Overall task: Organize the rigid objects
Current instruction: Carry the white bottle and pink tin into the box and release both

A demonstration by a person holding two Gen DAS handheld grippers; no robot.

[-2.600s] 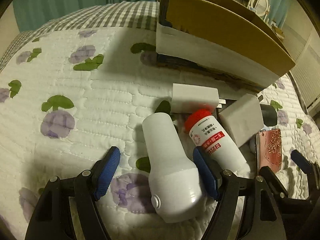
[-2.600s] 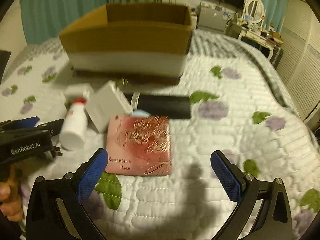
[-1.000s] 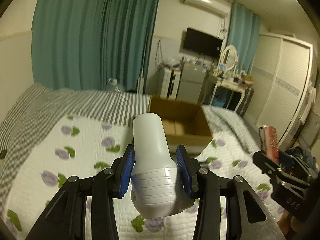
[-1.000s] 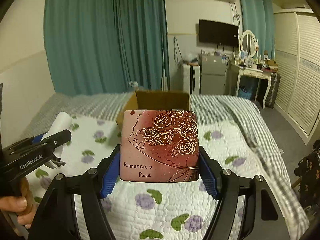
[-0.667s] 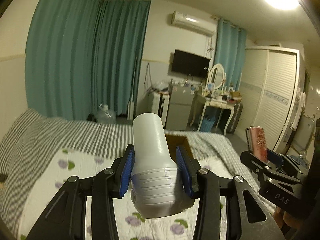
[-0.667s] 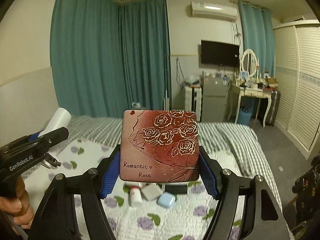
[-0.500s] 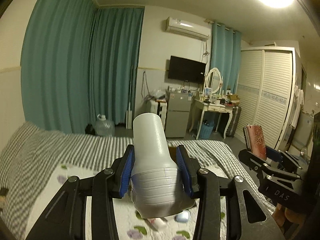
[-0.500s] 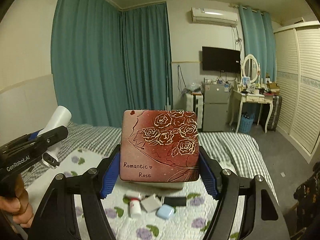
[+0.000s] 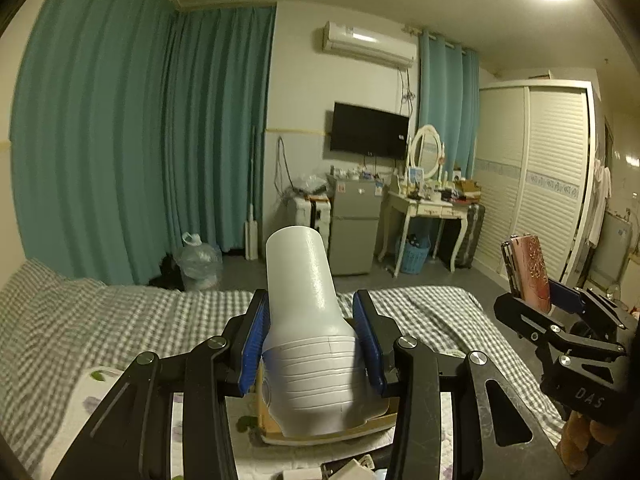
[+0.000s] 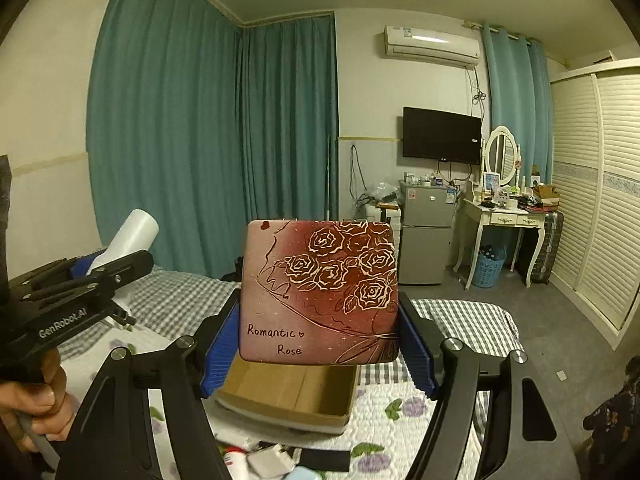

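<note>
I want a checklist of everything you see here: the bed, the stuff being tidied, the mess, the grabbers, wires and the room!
Surface: quilted floral bedspread, checked blanket behind.
Job's things: white bottle in left gripper; rose tin in right gripper; open cardboard box below, nothing seen inside.
Clutter: small items lying before the box.
Grippers: both shut on their loads, raised above the bed.
Cables: wires hanging above the TV.
Surroundings: teal curtains, fridge, dressing table.
</note>
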